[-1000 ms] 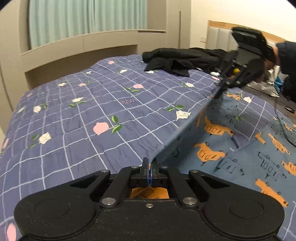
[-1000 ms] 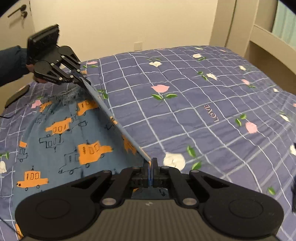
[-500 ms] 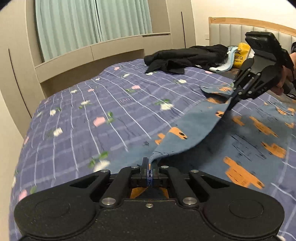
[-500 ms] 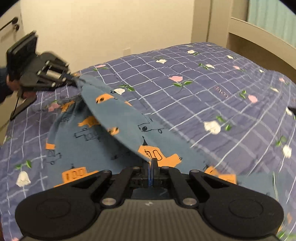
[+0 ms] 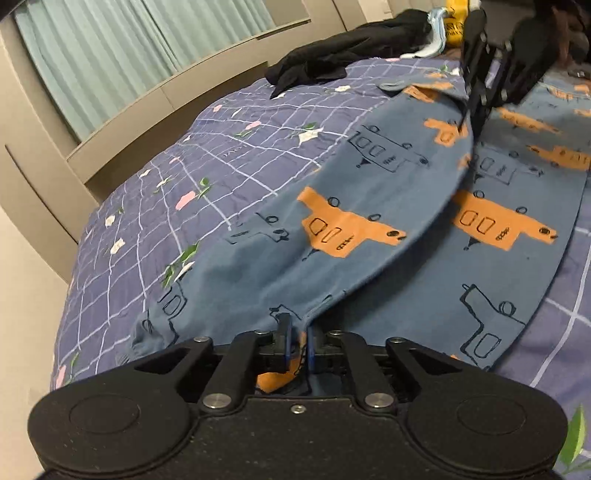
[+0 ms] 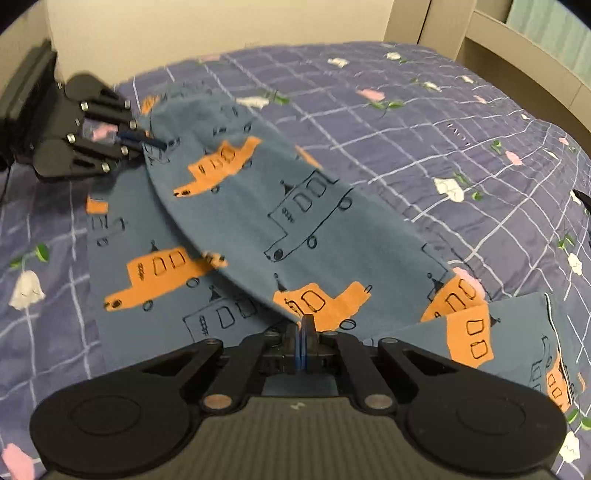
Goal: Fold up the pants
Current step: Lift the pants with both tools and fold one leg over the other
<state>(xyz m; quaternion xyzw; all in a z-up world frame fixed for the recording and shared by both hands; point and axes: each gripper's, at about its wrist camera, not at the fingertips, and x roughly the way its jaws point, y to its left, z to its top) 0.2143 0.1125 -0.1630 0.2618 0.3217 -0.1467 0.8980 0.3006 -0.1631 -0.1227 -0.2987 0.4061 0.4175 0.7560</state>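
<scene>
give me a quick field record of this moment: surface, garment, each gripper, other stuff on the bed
surface: bed with purple grid-and-flower quilt
garment: blue pants with orange car print, one leg being laid over the other
left gripper: jaws opening, pant edge between them
right gripper: shut on the pant edge
other: black clothing heap and a yellow item at the far end of the bed
backdrop: pale green curtain
</scene>
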